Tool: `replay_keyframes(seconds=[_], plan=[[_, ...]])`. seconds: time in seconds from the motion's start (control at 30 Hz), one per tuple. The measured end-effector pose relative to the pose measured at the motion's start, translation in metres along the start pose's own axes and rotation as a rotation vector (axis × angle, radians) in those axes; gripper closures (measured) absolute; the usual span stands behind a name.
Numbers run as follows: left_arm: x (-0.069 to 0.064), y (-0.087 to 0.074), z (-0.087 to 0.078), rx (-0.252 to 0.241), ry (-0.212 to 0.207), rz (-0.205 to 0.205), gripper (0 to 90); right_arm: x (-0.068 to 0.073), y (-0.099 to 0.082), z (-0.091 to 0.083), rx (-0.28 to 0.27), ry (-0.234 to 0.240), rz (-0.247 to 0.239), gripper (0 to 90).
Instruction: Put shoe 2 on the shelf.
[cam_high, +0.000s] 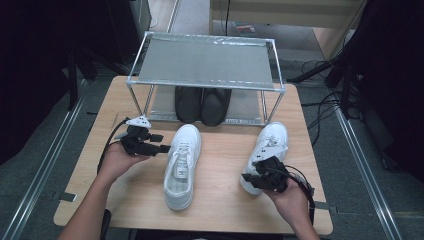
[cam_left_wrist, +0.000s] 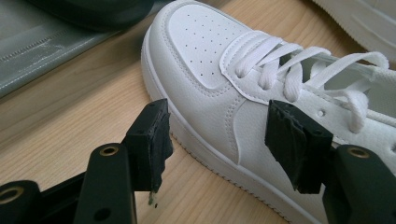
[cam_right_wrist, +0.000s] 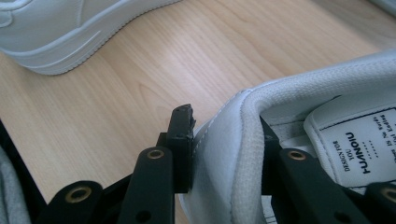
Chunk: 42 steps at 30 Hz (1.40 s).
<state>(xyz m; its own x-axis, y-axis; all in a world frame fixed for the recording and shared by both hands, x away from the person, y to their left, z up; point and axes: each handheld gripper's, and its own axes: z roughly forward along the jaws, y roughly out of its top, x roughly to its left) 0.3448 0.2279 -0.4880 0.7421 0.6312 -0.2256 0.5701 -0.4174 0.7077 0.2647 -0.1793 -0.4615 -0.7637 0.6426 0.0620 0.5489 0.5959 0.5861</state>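
Note:
Two white sneakers lie on the wooden table (cam_high: 225, 160). The left sneaker (cam_high: 182, 165) (cam_left_wrist: 224, 79) points its toe at the rack. My left gripper (cam_high: 160, 142) (cam_left_wrist: 222, 135) hovers open at its left side near the toe, with the pads off the leather. The right sneaker (cam_high: 270, 145) (cam_right_wrist: 299, 121) lies toward the table's right edge. My right gripper (cam_high: 250, 179) (cam_right_wrist: 224, 144) is shut on its heel collar, one jaw outside the wall and the other inside the shoe. A printed insole label (cam_right_wrist: 359, 144) shows inside. The left sneaker's sole (cam_right_wrist: 70, 28) lies farther off.
A metal two-level shoe rack (cam_high: 205, 62) stands at the table's far side, with a pair of black shoes (cam_high: 202, 105) (cam_left_wrist: 93, 9) on its lower shelf (cam_left_wrist: 37, 46). Bare wood lies between the two sneakers. Cables trail on the floor at right.

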Motion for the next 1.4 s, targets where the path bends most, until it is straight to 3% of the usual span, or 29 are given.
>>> replay_keyframes(seconds=[0.27, 0.33, 0.4, 0.5, 0.7, 0.8, 1.03, 1.1, 1.17, 1.4], plan=[[0.000, 0.000, 0.002, 0.005, -0.001, 0.002, 40.8, 0.011, -0.011, 0.015, 0.029, -0.015, -0.030, 68.8], [0.000, 0.000, 0.001, 0.006, -0.001, 0.004, 40.7, 0.010, -0.012, 0.014, 0.020, -0.003, -0.017, 67.7], [0.000, 0.000, 0.002, 0.007, -0.002, 0.003, 40.8, 0.004, -0.015, 0.014, 0.011, 0.053, 0.037, 64.9], [0.000, 0.000, 0.001, 0.007, -0.001, 0.003, 40.7, -0.002, -0.015, 0.007, -0.031, 0.088, 0.072, 57.5], [0.000, 0.000, 0.002, 0.009, 0.000, 0.000, 40.7, -0.010, -0.014, -0.026, -0.160, 0.150, 0.107, 62.5], [-0.001, 0.000, 0.002, 0.009, 0.001, 0.004, 40.7, -0.015, -0.016, -0.036, -0.199, 0.126, 0.101, 69.8], [-0.001, 0.000, 0.002, 0.010, 0.000, 0.003, 40.7, -0.037, -0.019, -0.041, -0.182, 0.027, 0.128, 89.0], [-0.001, 0.000, 0.002, 0.013, 0.001, 0.005, 40.7, -0.049, -0.020, -0.043, -0.171, -0.033, 0.148, 90.0], [-0.001, 0.000, 0.002, 0.014, 0.001, 0.005, 40.7, -0.063, -0.021, -0.046, -0.185, -0.062, 0.186, 90.0], [-0.002, 0.000, 0.003, 0.015, 0.001, 0.002, 40.8, -0.110, -0.027, -0.034, -0.170, -0.134, 0.298, 90.0]])
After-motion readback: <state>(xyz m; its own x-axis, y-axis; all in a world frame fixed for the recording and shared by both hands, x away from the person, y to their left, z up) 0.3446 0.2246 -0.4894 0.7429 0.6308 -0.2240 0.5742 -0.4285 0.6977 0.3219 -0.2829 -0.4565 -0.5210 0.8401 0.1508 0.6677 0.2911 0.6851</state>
